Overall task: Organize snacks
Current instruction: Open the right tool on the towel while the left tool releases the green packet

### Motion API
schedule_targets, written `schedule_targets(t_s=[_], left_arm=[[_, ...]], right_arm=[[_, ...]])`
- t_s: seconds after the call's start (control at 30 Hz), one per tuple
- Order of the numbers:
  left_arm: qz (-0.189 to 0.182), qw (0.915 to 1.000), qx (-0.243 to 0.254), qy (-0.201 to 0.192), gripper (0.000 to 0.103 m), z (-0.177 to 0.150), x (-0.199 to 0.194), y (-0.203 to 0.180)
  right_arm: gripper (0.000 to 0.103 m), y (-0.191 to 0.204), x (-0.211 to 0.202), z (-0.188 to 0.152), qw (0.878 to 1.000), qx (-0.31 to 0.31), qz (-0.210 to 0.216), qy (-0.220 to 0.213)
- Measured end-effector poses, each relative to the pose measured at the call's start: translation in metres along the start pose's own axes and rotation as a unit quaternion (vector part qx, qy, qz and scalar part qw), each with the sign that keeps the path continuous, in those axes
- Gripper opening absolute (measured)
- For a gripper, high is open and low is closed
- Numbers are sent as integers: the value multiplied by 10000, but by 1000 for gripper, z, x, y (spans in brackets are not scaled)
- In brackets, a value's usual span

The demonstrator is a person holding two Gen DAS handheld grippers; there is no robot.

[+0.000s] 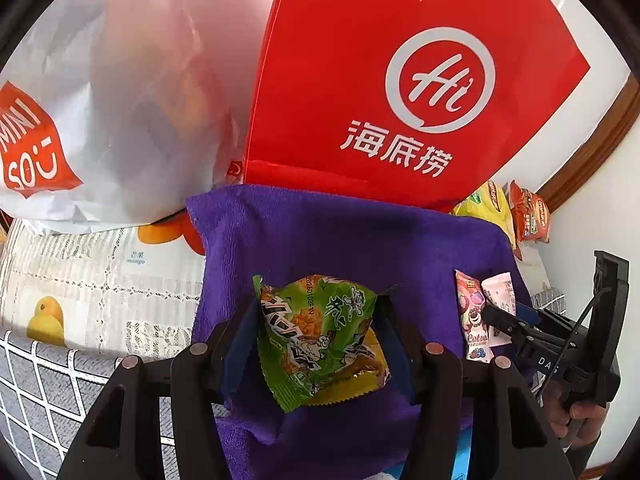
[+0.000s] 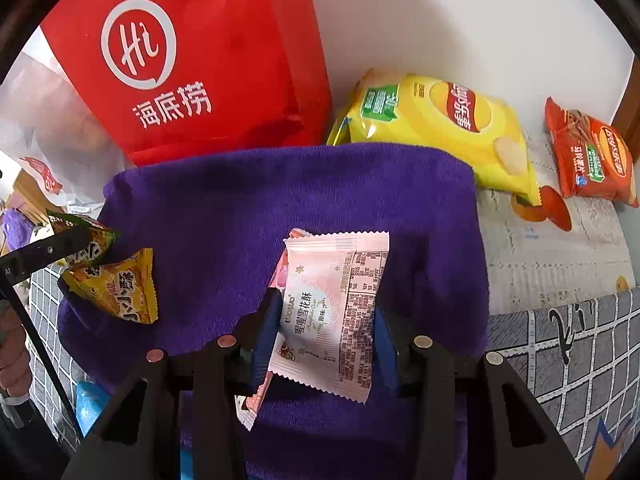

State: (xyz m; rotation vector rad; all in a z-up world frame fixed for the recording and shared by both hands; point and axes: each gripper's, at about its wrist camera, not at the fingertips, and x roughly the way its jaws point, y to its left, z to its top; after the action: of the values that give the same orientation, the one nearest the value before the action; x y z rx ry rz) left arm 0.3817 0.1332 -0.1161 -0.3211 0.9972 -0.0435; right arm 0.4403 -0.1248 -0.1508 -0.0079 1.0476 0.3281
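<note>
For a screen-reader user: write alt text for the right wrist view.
The right gripper clamps a pink snack packet, with a second packet behind it, above a purple towel. A red bag, yellow chip bag and orange chip bag lie beyond; at left, the left gripper holds green-and-yellow packets.

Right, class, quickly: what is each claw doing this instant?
Left claw: shut on a green crinkly plastic snack packet, a yellow one behind it.
Right claw: shut on a pale pink plastic snack packet.
</note>
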Motion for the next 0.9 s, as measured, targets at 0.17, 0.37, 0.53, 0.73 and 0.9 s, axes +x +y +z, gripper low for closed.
schedule_targets(t_s=[0.17,0.37,0.53,0.73,0.9], left_arm=[[11,10000,-3,59,57,0,4,-1],[-6,10000,50,70,57,-2,5,-2],[-38,9999,92,107,57,-3,6,-4],[-56,9998,150,133,58,-4,8,-7],[-89,9996,193,196,59,-5,10,-10]], right_arm=[[44,3,1,0,10000,-46,-9,2],[45,6,1,1,10000,-84,-17,-11],[46,9,0,1,9999,-154,-68,-6],[51,8,-6,2,9998,-173,-57,-85],[61,9,-9,2,9996,-231,-36,-147]])
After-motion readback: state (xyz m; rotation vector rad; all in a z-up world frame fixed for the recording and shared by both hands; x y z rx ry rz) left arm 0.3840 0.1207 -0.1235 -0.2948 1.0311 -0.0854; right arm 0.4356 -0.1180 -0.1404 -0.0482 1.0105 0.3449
